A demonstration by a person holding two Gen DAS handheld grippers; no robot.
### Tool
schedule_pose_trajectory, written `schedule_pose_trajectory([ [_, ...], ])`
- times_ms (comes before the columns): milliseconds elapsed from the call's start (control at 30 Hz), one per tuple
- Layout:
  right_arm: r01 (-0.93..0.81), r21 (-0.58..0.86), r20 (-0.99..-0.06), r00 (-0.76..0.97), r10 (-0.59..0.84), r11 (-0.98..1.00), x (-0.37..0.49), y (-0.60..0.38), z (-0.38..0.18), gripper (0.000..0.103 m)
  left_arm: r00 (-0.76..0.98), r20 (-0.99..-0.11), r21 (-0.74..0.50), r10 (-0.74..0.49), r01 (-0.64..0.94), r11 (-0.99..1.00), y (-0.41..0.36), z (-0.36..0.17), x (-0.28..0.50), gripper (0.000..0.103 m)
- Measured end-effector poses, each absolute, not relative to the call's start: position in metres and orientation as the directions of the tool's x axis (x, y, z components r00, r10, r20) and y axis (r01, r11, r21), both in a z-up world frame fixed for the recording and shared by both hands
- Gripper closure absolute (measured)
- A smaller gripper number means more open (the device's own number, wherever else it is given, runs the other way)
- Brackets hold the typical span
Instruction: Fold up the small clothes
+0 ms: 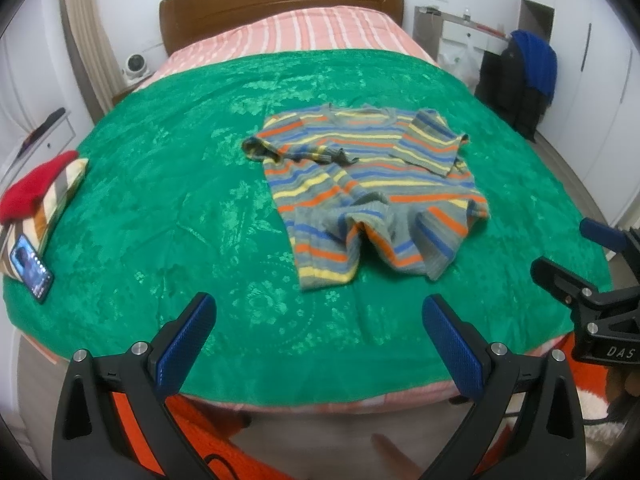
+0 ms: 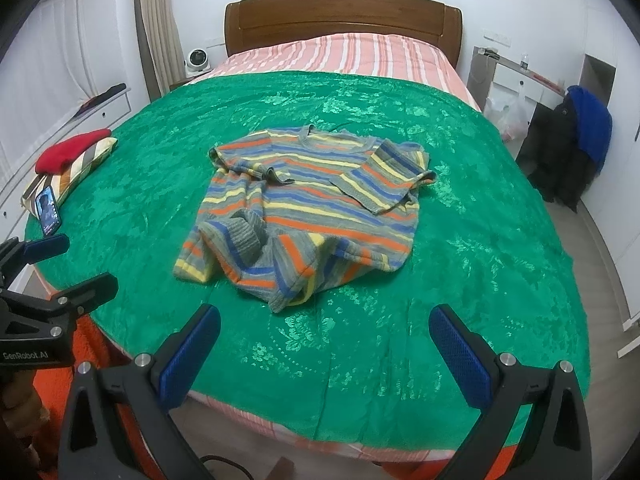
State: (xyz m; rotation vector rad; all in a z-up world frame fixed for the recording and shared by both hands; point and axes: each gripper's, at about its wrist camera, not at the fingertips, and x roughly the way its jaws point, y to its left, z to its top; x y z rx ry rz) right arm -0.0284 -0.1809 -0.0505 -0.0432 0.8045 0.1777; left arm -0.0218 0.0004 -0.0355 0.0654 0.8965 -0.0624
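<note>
A small striped sweater (image 1: pixel 368 184), grey with orange, blue and yellow bands, lies crumpled on the green blanket (image 1: pixel 160 200) in the middle of the bed. Both sleeves are folded in over the chest and the hem is bunched up. It also shows in the right wrist view (image 2: pixel 312 208). My left gripper (image 1: pixel 320 324) is open and empty, above the bed's near edge, short of the sweater. My right gripper (image 2: pixel 326 336) is open and empty, also at the near edge. Each gripper shows in the other's view: the right one (image 1: pixel 588 264) and the left one (image 2: pixel 52 264).
A red garment (image 1: pixel 32 188) on a striped cushion (image 1: pixel 60 196) and a phone (image 1: pixel 32 268) lie at the bed's left edge. A wooden headboard (image 1: pixel 280 4) stands at the far end. Dark and blue clothes (image 1: pixel 520 76) hang at the right.
</note>
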Motion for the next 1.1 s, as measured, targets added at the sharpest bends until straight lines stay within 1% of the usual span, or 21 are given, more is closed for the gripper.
schedule_pose_trajectory([
  [1100,-0.184,0.033,-0.731,0.666,0.149,0.982,-0.025,-0.176,-0.060,0.000,0.599,-0.800,0.022,-0.032,0.082,0.996,0.003,-0.047,-0.018,0.000],
])
